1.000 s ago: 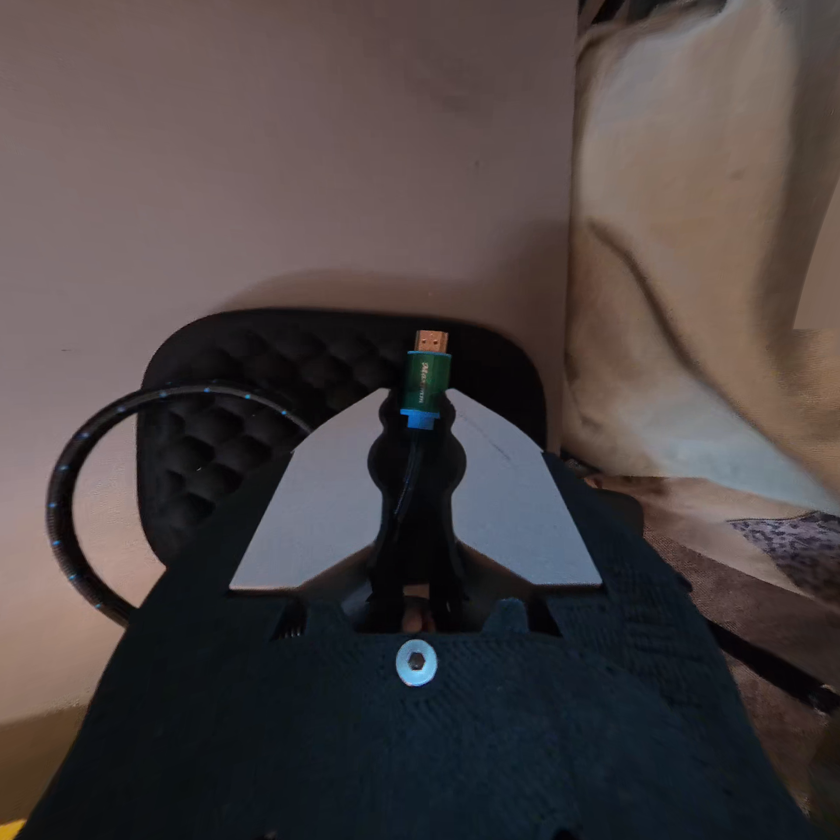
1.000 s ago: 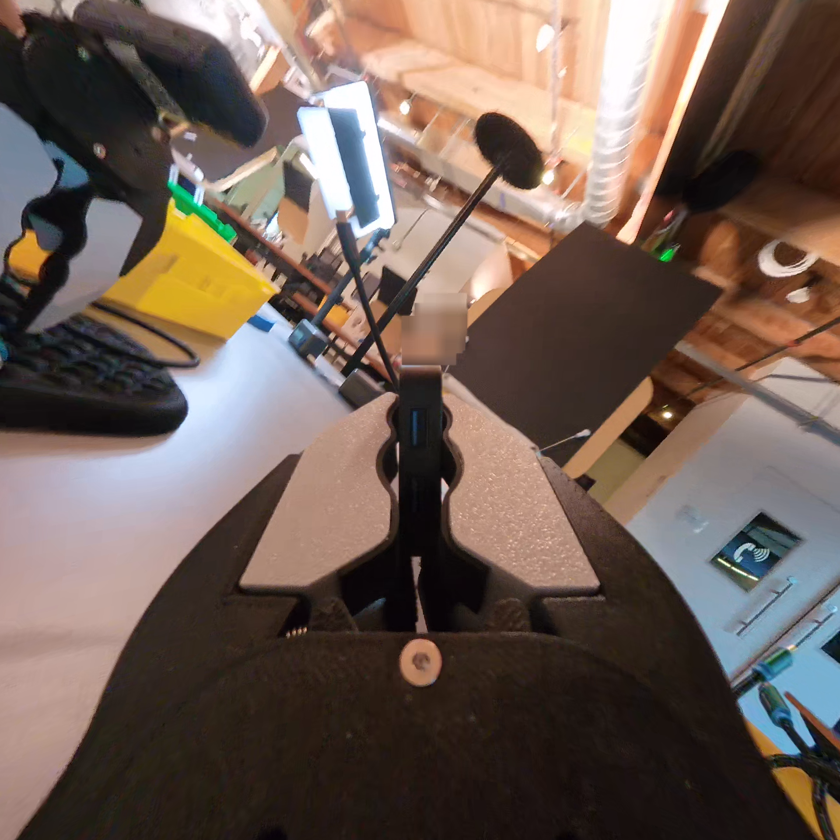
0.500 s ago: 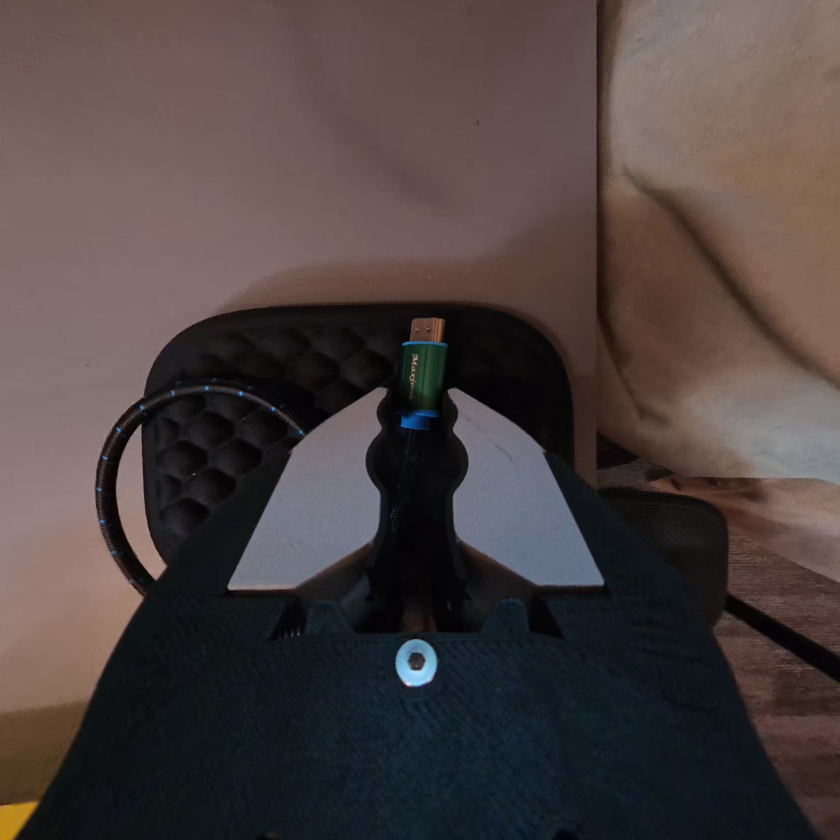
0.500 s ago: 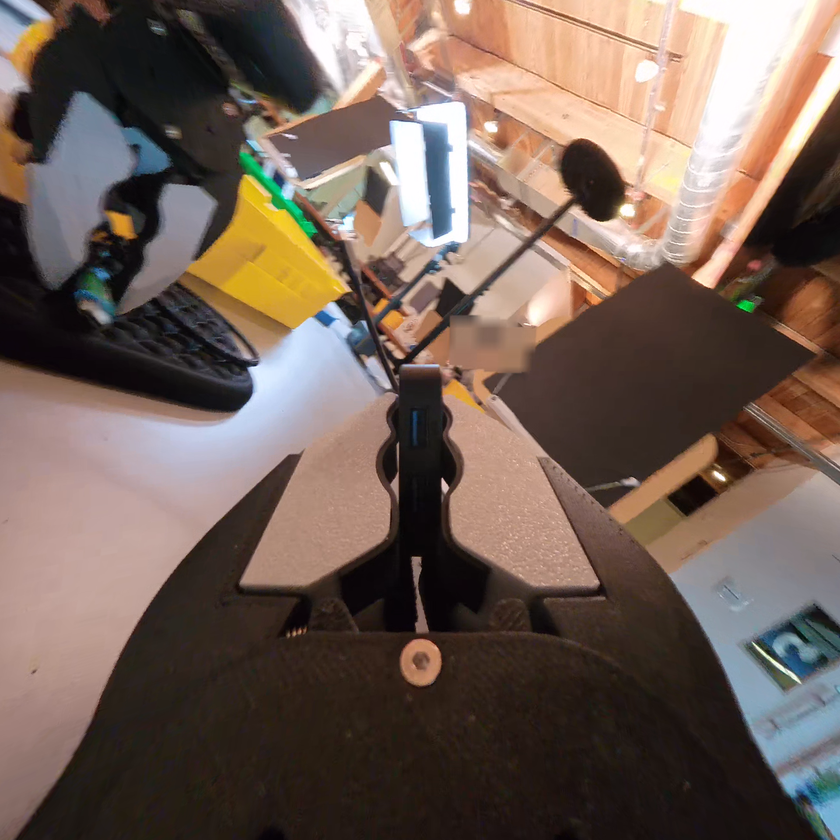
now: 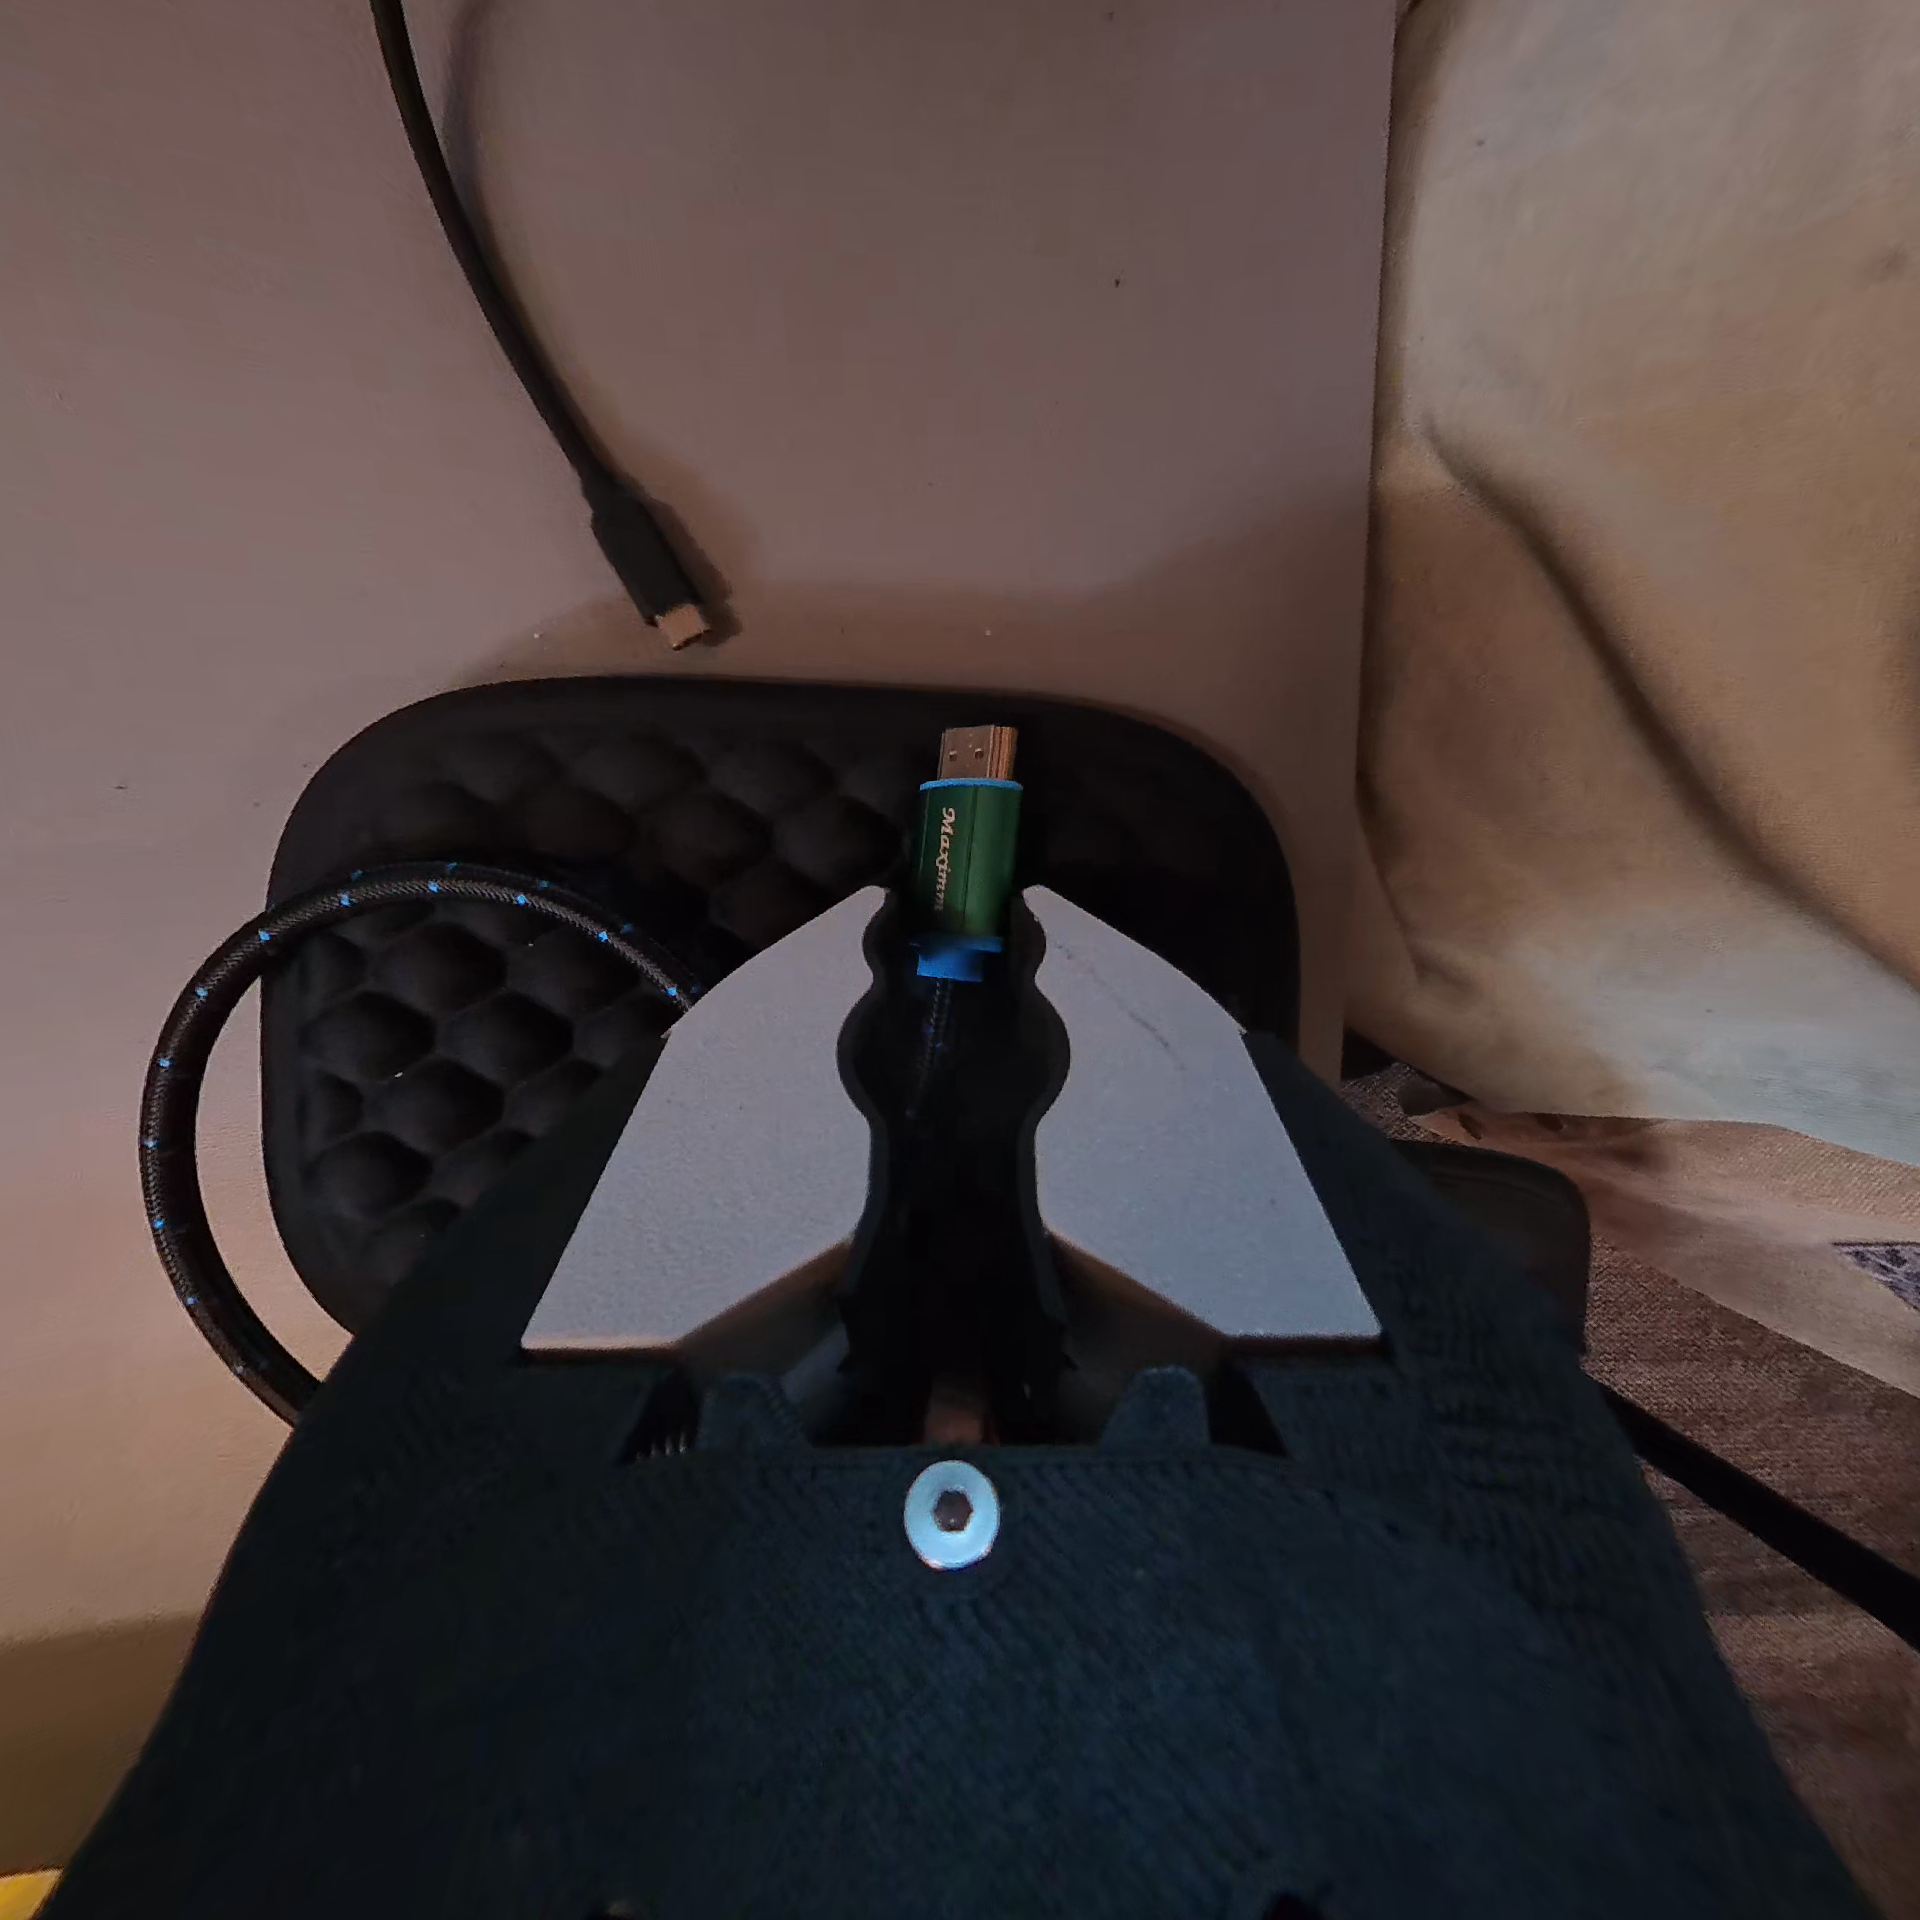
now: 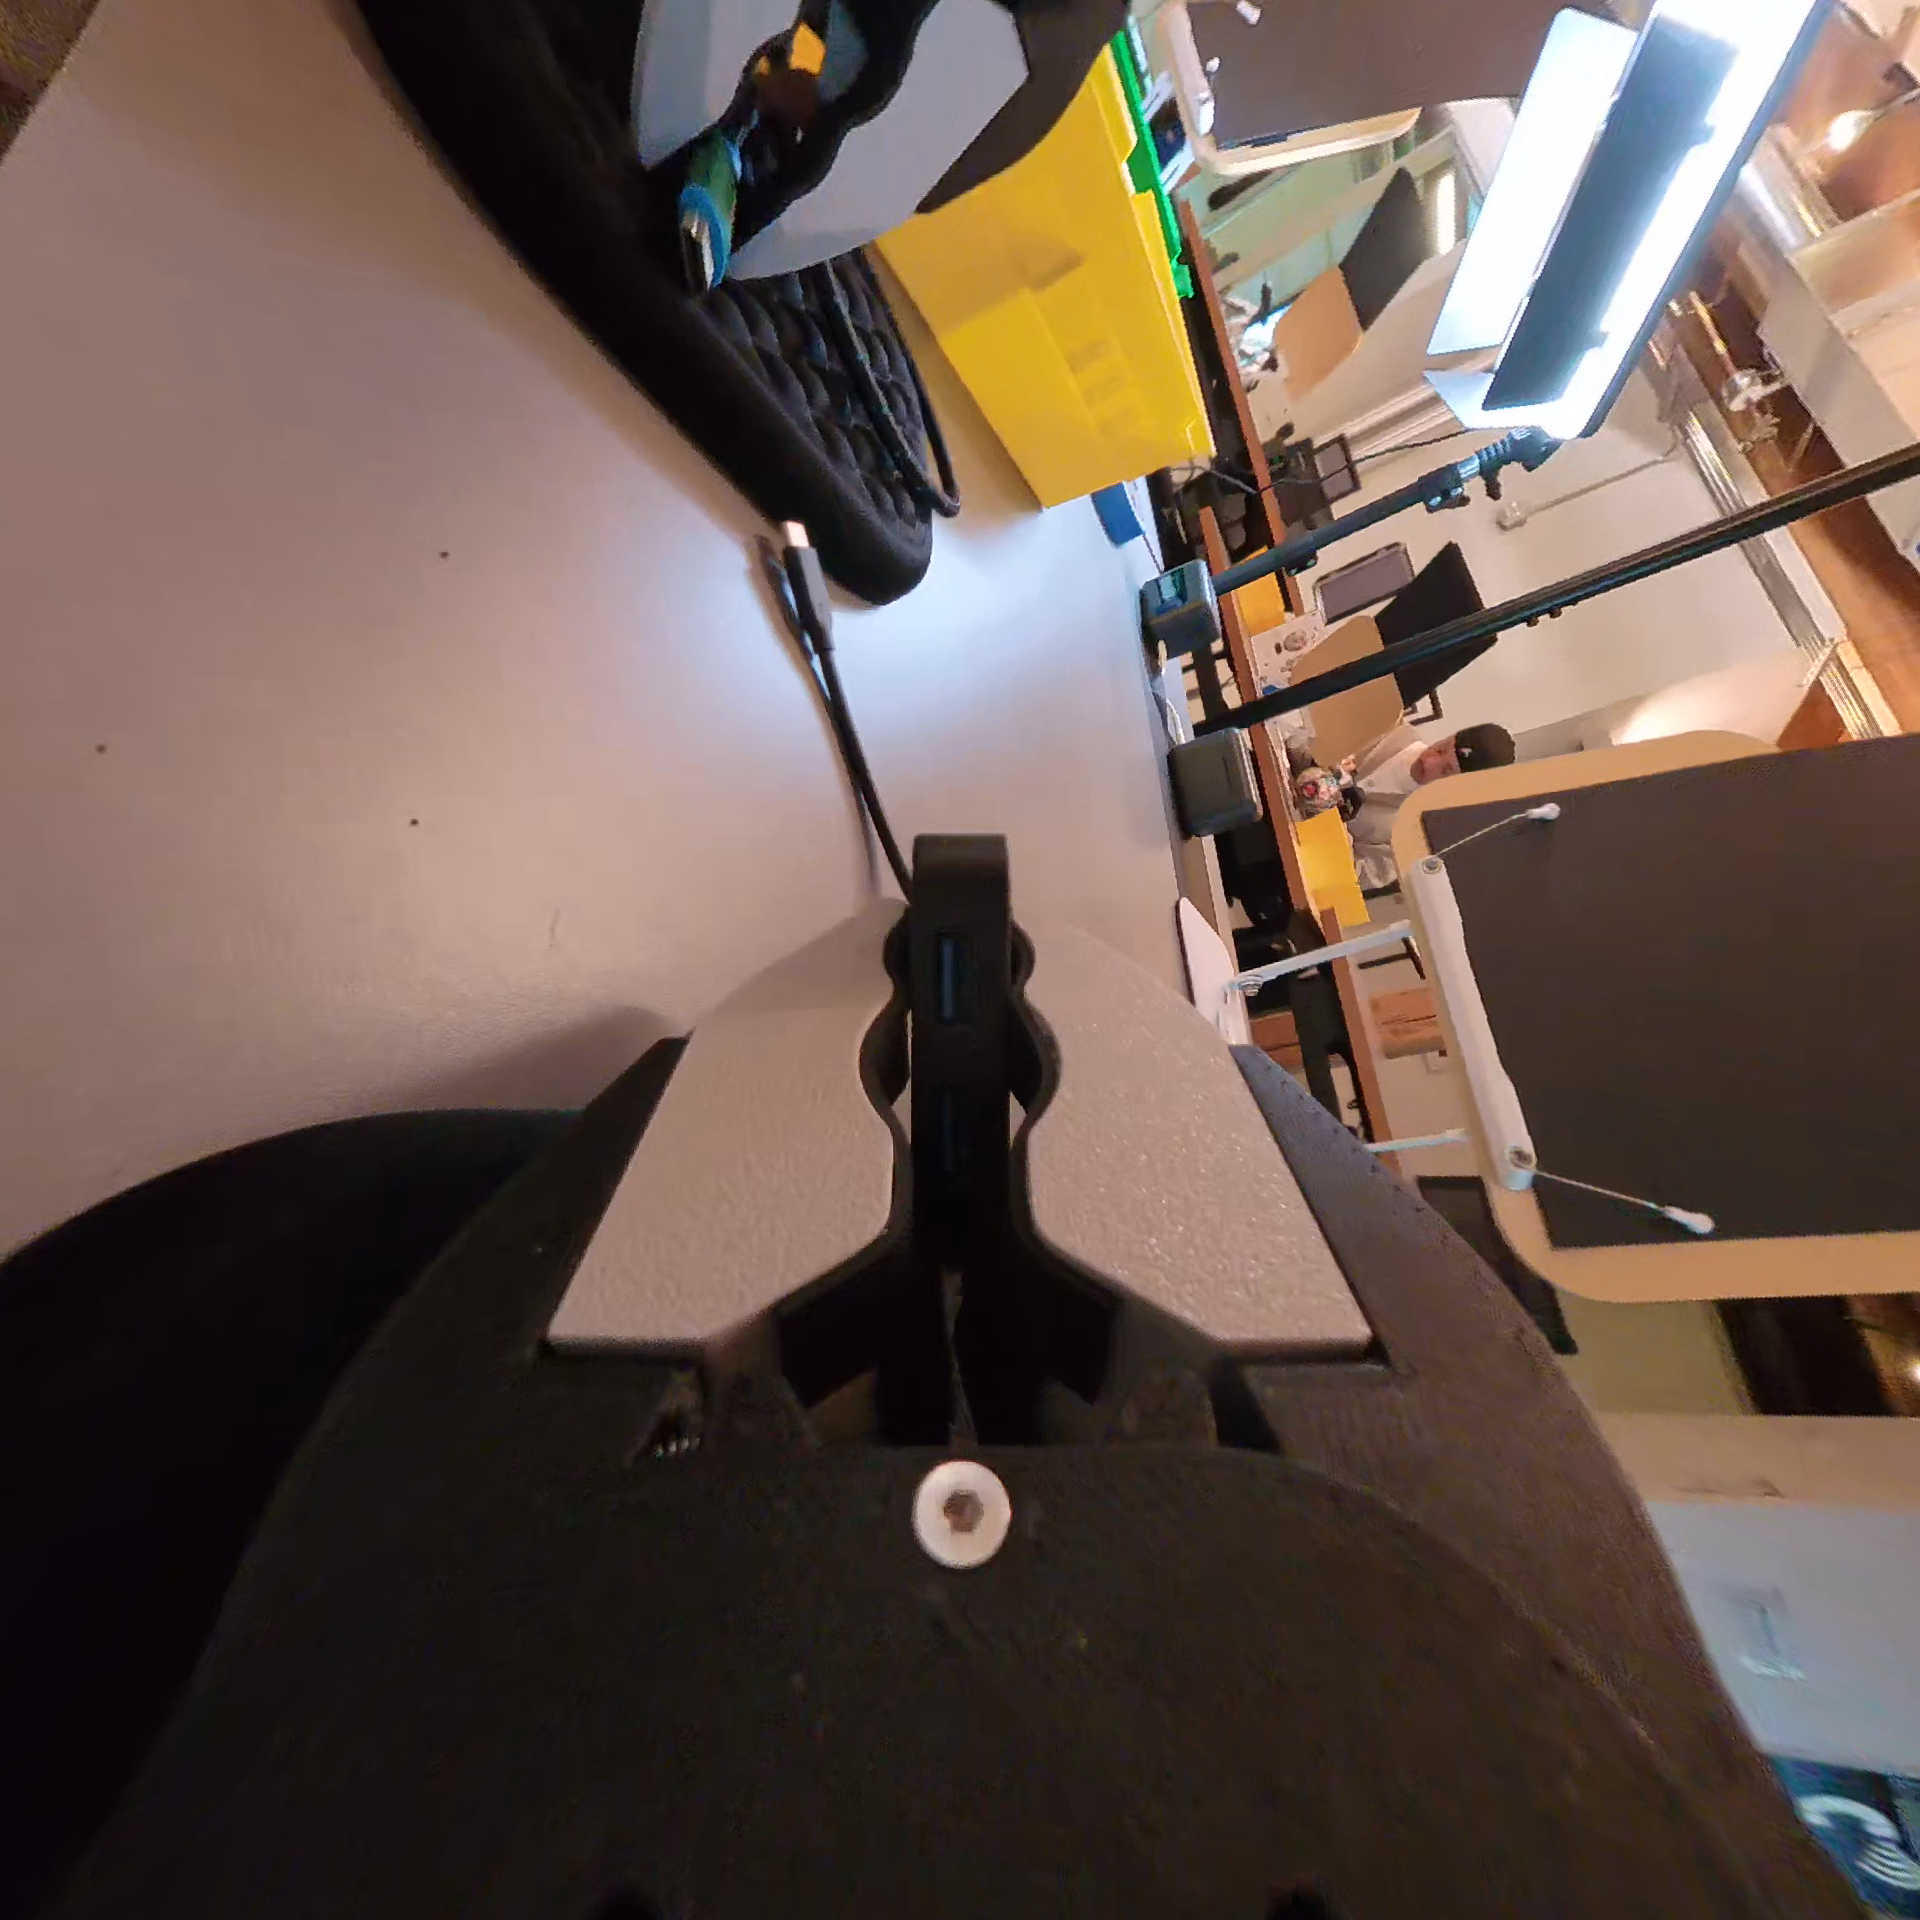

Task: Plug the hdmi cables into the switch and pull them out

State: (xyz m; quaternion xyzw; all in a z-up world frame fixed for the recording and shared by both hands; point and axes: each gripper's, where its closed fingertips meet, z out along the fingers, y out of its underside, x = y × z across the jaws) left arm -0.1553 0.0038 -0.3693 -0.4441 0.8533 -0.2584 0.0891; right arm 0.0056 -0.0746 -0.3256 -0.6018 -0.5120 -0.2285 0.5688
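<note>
White bench [image 5: 831, 312] underneath, left gripper [image 5: 961, 914] fingers clamped on the green hdmi plug [image 5: 964, 857], right gripper [image 6: 961, 966] pinching the switch [image 6: 956, 997], nothing plugged in yet so basically everything's left

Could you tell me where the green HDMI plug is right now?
In the left wrist view, the green plug is clamped between the left gripper fingers, over the black case.

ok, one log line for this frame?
left claw: shut on green HDMI plug, unplugged | right claw: shut on black switch, ports empty | black USB-C cable: loose on table
</note>
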